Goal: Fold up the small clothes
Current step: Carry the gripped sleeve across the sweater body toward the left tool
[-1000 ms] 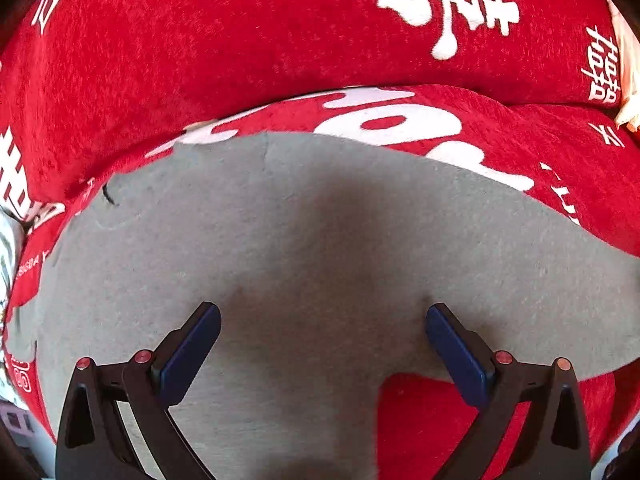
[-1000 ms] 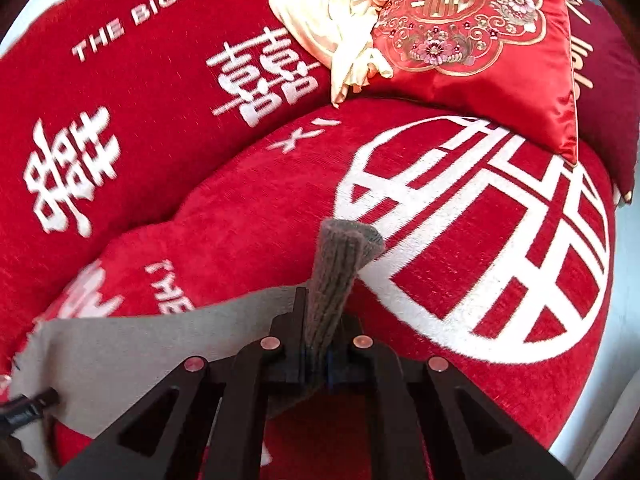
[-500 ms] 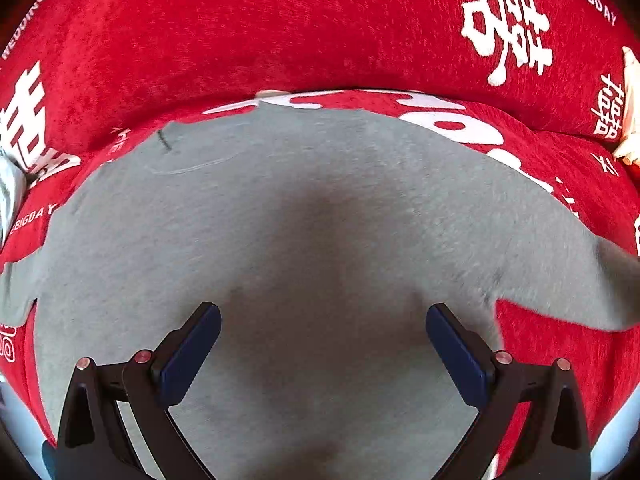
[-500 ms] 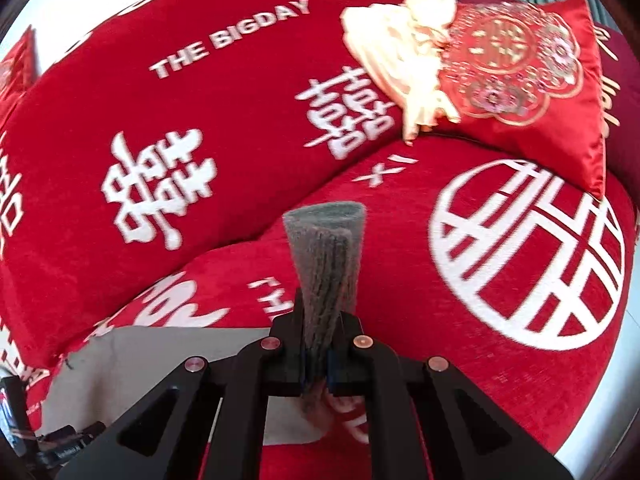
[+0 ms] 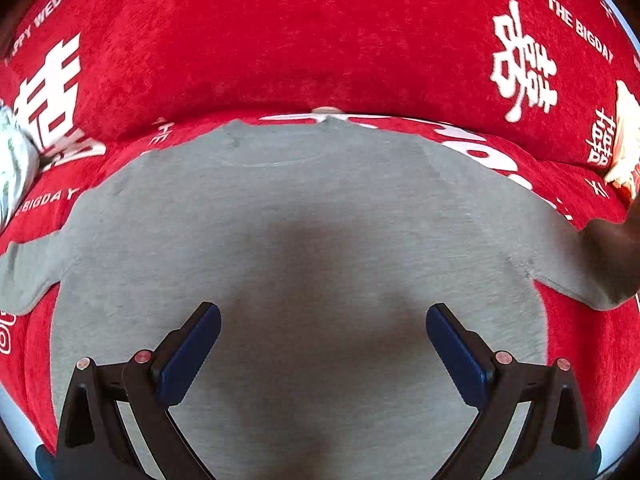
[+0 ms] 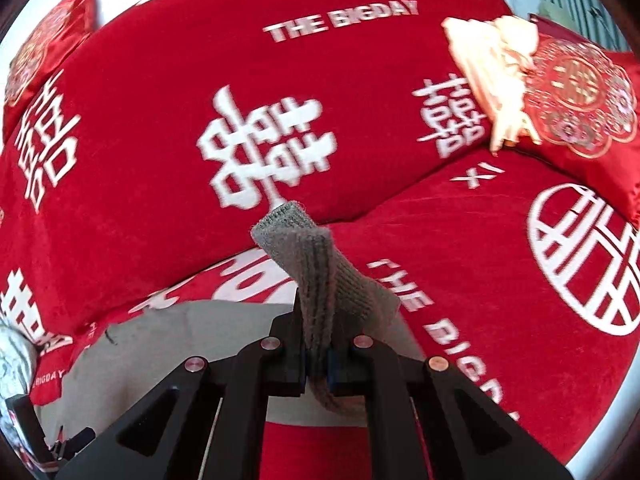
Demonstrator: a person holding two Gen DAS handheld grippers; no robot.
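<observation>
Since the earlier frames, more of the grey shirt has been brought into the left wrist view, so that both short sleeves can now be seen spread to either side, and the red sofa cover behind it has been shifted across the picture. In the right wrist view the ribbed cuff has been lifted higher and tilted to the left against the backrest, with more of the shirt body shown below it.

The left gripper is held above the middle of the shirt with its jaws set wide apart; nothing is gripped between the blue pads, and whether the cloth is touched by them cannot be told. A dark shadow is cast on the cloth between the fingers.

The right gripper is closed tight on the cuff: the knit fabric is pinched between the pads, its free end is stood up and bent to the left above the fingers, and a short end is left hanging below them.

The shirt is laid flat on the seat of the sofa, neckline towards the backrest. A red embroidered cushion and a cream cloth are seen at the upper right of the right wrist view, well apart from the shirt.
</observation>
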